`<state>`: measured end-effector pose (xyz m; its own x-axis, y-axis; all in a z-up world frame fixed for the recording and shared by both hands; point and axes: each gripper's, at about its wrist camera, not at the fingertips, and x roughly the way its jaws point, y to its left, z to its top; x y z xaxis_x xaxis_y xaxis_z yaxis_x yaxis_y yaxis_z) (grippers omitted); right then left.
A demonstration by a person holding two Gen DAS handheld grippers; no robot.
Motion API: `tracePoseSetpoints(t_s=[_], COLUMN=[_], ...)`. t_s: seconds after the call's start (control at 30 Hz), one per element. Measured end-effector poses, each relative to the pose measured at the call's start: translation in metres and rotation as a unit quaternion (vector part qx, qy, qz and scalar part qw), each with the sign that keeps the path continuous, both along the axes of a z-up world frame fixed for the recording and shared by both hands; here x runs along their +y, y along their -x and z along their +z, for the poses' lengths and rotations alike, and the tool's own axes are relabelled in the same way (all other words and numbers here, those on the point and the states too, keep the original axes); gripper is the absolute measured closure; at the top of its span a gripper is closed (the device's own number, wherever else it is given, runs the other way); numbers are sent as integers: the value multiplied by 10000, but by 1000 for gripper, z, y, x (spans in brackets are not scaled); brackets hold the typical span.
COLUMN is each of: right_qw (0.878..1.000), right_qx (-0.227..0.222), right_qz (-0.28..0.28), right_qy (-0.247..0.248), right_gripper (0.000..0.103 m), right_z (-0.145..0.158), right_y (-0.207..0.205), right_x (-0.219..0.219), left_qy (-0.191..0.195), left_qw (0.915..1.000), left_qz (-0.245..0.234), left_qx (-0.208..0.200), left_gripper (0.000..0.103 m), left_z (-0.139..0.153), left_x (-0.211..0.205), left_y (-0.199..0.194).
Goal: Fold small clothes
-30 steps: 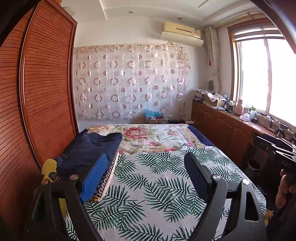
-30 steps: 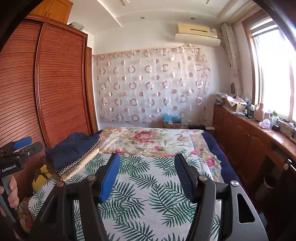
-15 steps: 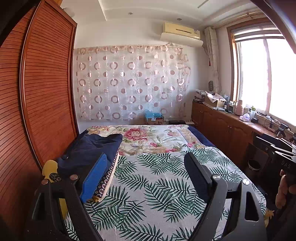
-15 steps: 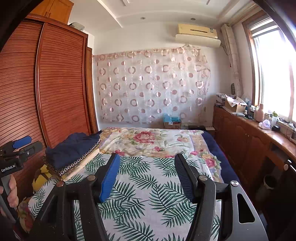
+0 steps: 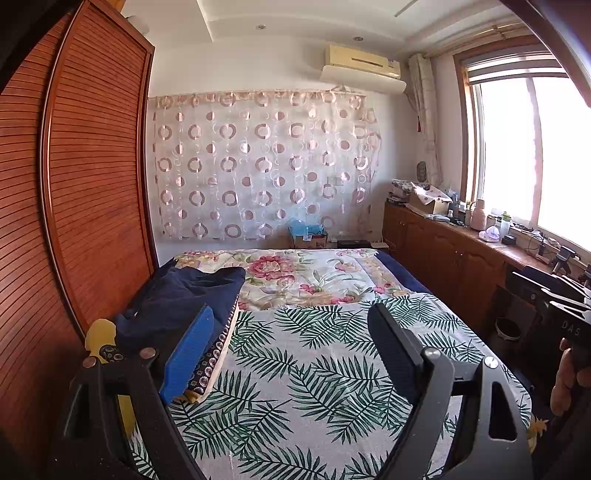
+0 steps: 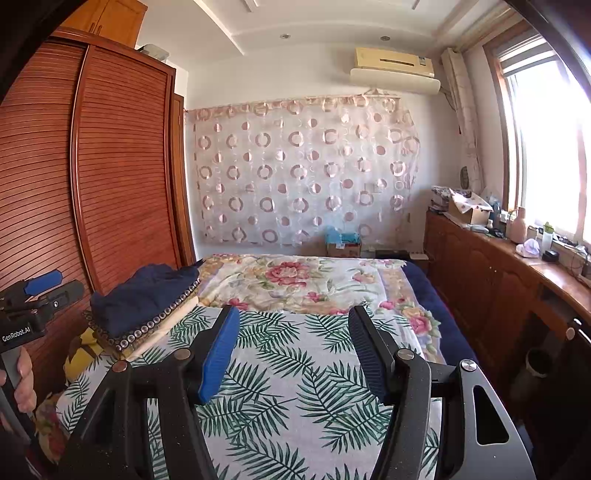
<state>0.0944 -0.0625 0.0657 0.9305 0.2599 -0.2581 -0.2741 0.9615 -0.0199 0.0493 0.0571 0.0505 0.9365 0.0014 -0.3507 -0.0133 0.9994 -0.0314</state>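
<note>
left gripper (image 5: 291,328) agape | right gripper (image 6: 293,332) agape | right view only: wardrobe top (image 6: 110,16)

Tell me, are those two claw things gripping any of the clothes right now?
No, nothing is held. The left gripper and the right gripper are both open above the leaf-print sheet. The pile of clothes lies untouched by the wardrobe.

Clothes stack (image 5: 184,299) on bed (image 5: 332,369) left edge, beside wardrobe (image 5: 92,184); cabinet (image 5: 443,254) right of bed.
</note>
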Motion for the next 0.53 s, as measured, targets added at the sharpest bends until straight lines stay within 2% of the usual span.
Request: tracePoseSetpoints(t_s=[0.53], right_qw=[10000], right_qx=[2], right_qz=[12], right_qy=[4], right_gripper=[40], right_z=[0], right_y=[0], right_x=[-1], left_qy=[0], left_qw=[10000], left_qz=[-1], left_qx=[-6], left_gripper=[17], left_z=[0], left_x=[1], left_y=[0])
